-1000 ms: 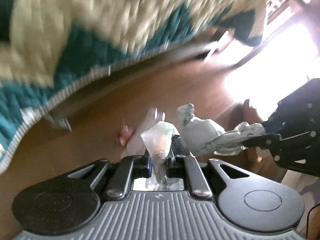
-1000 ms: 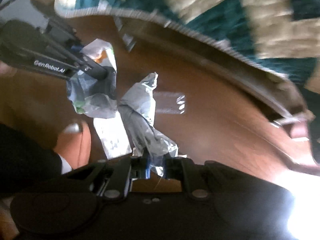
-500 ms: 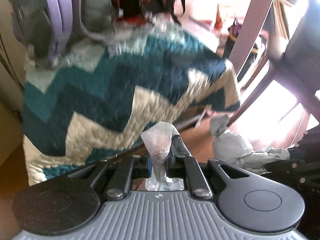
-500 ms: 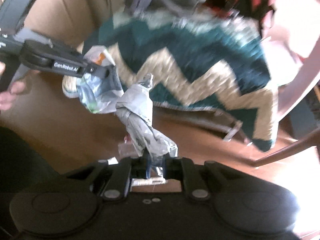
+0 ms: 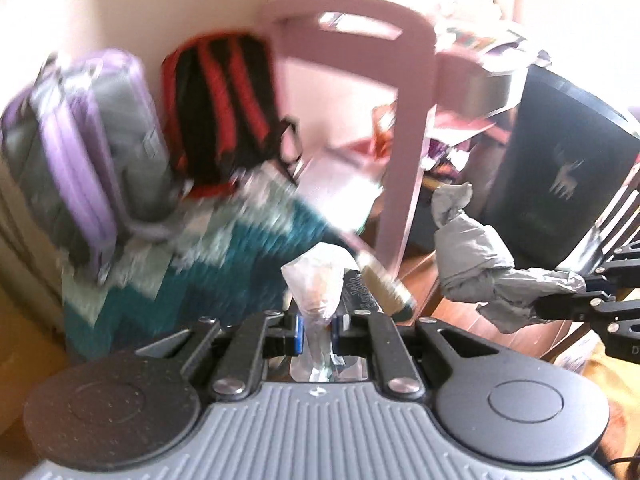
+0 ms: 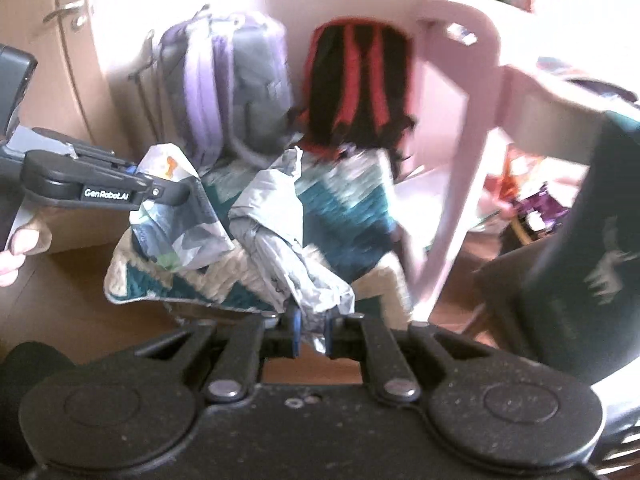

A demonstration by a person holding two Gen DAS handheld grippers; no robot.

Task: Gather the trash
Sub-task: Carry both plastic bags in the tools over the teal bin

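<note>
Fingers of the left gripper [image 5: 318,330] pinch a clear plastic wrapper [image 5: 316,280]; the right gripper [image 6: 311,334] clamps a crumpled grey bag [image 6: 280,240], both held up in the air. Beyond them, near the zigzag blanket [image 6: 344,216], open wood floor [image 6: 80,300] shows below its hem. Above the blanket lean 2 backpacks, purple [image 6: 228,84] and red-black [image 6: 358,80]; right of it stands a pink chair [image 5: 400,128]. Motion blur smears the blanket's edges.
</note>
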